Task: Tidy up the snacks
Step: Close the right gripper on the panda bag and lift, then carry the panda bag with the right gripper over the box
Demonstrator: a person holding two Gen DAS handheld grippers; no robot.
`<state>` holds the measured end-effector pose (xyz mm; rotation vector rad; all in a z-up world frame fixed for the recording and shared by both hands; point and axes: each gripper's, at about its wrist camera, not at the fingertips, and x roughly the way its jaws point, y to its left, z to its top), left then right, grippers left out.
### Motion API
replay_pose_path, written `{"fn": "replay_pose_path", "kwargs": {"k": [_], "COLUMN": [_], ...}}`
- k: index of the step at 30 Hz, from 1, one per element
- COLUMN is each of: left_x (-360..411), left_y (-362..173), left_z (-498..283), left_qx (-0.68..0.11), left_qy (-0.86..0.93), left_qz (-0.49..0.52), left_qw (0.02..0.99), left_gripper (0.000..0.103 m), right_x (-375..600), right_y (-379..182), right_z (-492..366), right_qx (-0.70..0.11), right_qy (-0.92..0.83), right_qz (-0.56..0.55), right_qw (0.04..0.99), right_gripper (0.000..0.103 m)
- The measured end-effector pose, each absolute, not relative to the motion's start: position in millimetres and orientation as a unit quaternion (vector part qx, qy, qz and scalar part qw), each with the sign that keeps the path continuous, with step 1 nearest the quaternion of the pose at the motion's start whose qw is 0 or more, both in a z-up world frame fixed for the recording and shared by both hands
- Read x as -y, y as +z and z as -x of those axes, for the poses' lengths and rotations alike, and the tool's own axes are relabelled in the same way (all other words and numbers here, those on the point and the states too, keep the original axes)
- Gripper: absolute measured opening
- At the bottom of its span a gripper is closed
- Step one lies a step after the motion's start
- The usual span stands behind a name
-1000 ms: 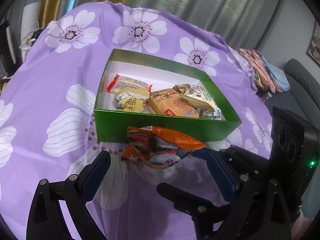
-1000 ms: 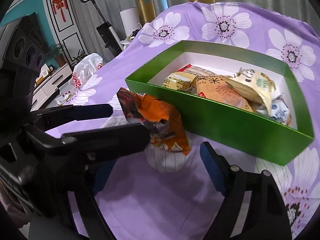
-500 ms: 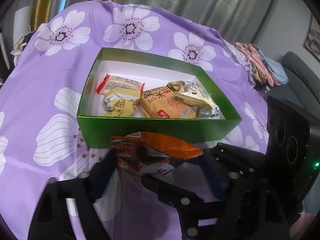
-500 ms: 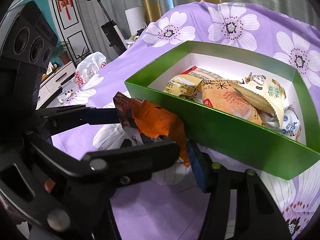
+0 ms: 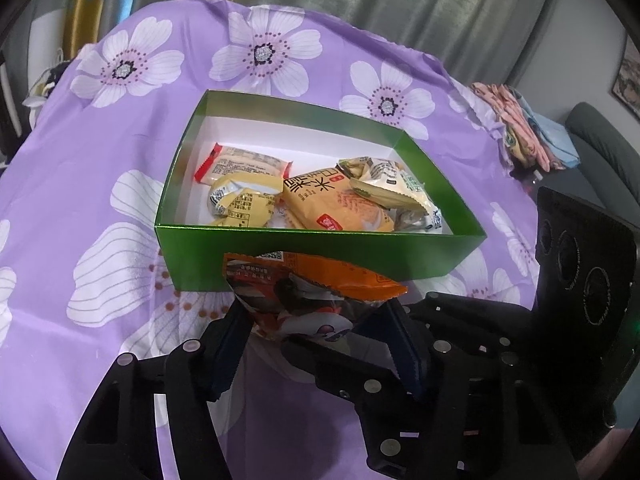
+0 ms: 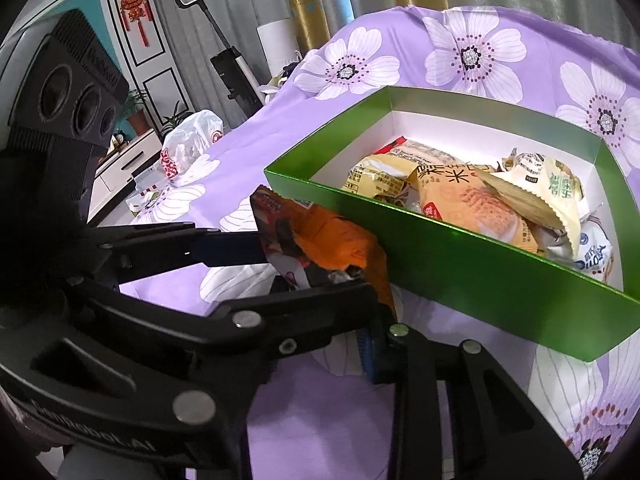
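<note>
An orange snack bag stands crumpled against the front wall of a green box on the purple flowered cloth. Both grippers hold it. My left gripper has its blue pads pressed on the bag's two sides, and its jaws are still closing. My right gripper is shut on the bag's lower right corner; in the left wrist view it reaches in from the right. The left gripper's finger touches the bag's left edge. Several wrapped snacks lie in the box.
A pile of folded clothes lies at the table's far right edge, with a grey sofa behind it. Off the table's left side are a white plastic bag, a stick vacuum and a low white cabinet.
Both grippers have closed from wide open onto the orange snack bag. The bag is now squeezed narrower and stands up higher against the box front.
</note>
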<state>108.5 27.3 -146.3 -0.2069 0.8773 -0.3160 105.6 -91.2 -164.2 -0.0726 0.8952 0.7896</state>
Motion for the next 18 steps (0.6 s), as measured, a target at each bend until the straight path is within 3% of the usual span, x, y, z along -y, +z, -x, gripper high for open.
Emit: {"fn": "replay_pose_path", "kwargs": {"k": [2,18], "left_x": [-27.0,-19.6], "left_y": [-145.4,-125.5], "left_z": [-107.3,-83.3], "left_qx": [-0.421,-0.411], "left_qy": [-0.158,-0.159], "left_qz": [0.104,0.102], "left_qw": [0.887,0.892], "left_gripper": [0.057,0.056], "right_x": [91.4,95.3], "right_y": [-163.8,-149.5], "right_z": [-105.6,-89.6], "right_qx": [-0.422,-0.415], "right_qy": [0.371,0.379], "right_qz": [0.032,0.019], "right_qw": [0.827,0.827], "right_gripper": [0.031,0.03]}}
